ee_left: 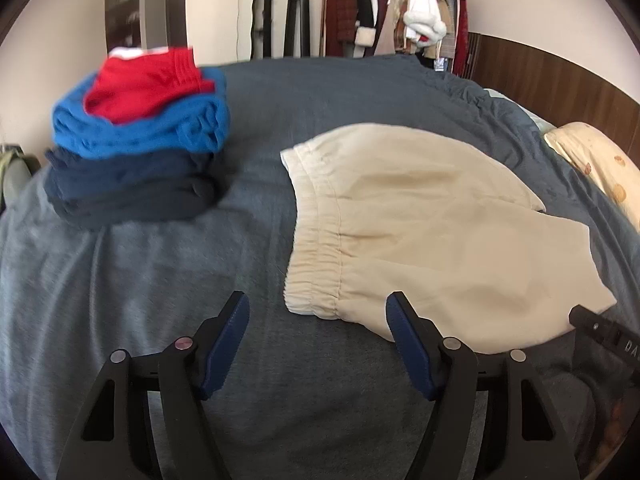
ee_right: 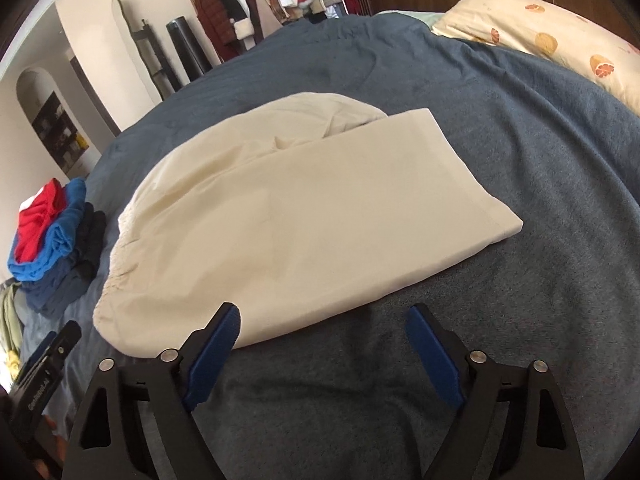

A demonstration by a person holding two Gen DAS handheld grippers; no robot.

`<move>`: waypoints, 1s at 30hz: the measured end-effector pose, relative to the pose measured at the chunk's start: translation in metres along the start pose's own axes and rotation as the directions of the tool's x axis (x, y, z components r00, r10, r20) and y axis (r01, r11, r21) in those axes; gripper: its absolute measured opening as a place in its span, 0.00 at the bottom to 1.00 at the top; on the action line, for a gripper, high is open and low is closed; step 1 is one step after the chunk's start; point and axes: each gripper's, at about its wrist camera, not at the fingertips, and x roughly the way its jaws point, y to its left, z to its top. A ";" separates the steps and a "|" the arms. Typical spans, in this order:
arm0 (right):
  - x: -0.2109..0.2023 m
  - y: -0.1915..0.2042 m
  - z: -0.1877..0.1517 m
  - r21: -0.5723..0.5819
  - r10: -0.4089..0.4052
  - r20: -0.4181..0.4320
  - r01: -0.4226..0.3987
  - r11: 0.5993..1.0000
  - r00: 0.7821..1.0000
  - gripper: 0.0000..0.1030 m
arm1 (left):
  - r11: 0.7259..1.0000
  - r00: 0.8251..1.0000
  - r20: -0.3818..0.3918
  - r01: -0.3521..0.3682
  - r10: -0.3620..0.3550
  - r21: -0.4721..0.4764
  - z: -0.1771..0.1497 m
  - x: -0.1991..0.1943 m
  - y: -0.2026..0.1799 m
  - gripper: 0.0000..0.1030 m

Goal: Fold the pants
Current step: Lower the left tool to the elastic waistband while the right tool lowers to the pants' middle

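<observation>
Cream shorts (ee_left: 420,224) lie flat on a grey-blue bedspread (ee_left: 160,280), elastic waistband to the left, legs to the right. They also show in the right wrist view (ee_right: 300,216), folded lengthwise with one leg on top. My left gripper (ee_left: 318,304) is open and empty, just in front of the waistband's near corner. My right gripper (ee_right: 322,314) is open and empty, at the near edge of the shorts. The right gripper's tip (ee_left: 588,322) shows at the lower right of the left wrist view.
A stack of folded clothes (ee_left: 140,140), red on blue on navy, sits on the bed's left; it also shows in the right wrist view (ee_right: 52,240). A patterned pillow (ee_right: 540,36) lies at the far right. A clothes rack (ee_left: 392,12) stands behind the bed.
</observation>
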 end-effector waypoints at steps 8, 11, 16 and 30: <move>0.015 -0.002 0.002 0.008 -0.037 -0.047 0.037 0.999 0.998 0.68 | 0.993 0.991 -0.116 0.058 -0.069 -0.103 -0.001 0.035 -0.001 0.51; 0.019 -0.008 0.005 0.031 -0.035 -0.054 0.037 0.999 0.998 0.63 | 0.995 0.991 -0.120 0.046 -0.056 -0.084 -0.001 0.039 -0.006 0.50; 0.025 -0.014 0.009 0.050 -0.040 -0.061 0.043 0.998 0.997 0.52 | 0.996 0.992 -0.121 0.031 -0.041 -0.083 0.002 0.043 -0.006 0.39; 0.013 -0.008 0.032 0.007 -0.060 -0.086 0.061 0.998 0.995 0.07 | 0.993 0.987 -0.154 0.026 -0.044 -0.117 0.016 0.034 -0.005 0.21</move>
